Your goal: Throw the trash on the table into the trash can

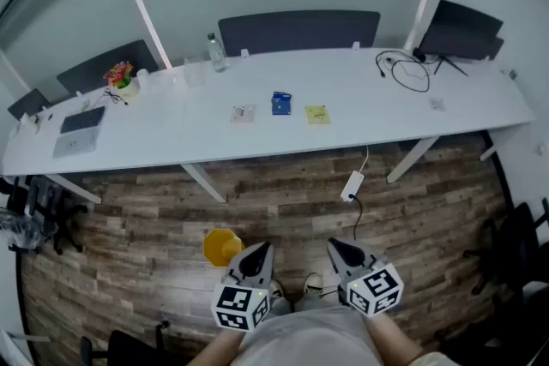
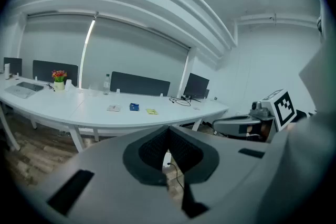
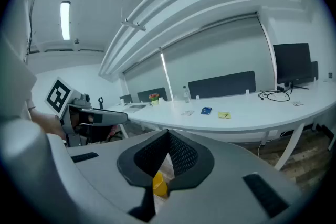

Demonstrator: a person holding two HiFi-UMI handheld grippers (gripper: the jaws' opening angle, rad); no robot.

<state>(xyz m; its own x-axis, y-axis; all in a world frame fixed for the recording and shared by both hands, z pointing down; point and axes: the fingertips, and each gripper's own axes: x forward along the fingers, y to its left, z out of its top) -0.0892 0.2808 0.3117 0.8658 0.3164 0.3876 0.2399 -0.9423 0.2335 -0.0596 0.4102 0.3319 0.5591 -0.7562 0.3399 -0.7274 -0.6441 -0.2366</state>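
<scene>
Standing back from the work, so my left gripper (image 1: 257, 251) and right gripper (image 1: 343, 249) are both pinched closed and empty. The blue packet (image 1: 281, 103) and 2 flat scraps lie on the table (image 1: 154, 141). The yellow trash can (image 1: 221, 246) sits on the floor by my left gripper.

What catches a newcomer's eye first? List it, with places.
A long white table spans the head view, with three bits of trash in a row at its middle: a grey wrapper, a blue packet and a yellow scrap. On the wooden floor stands a yellow trash can, with the left gripper and right gripper, both shut and empty, near it at the bottom.
</scene>
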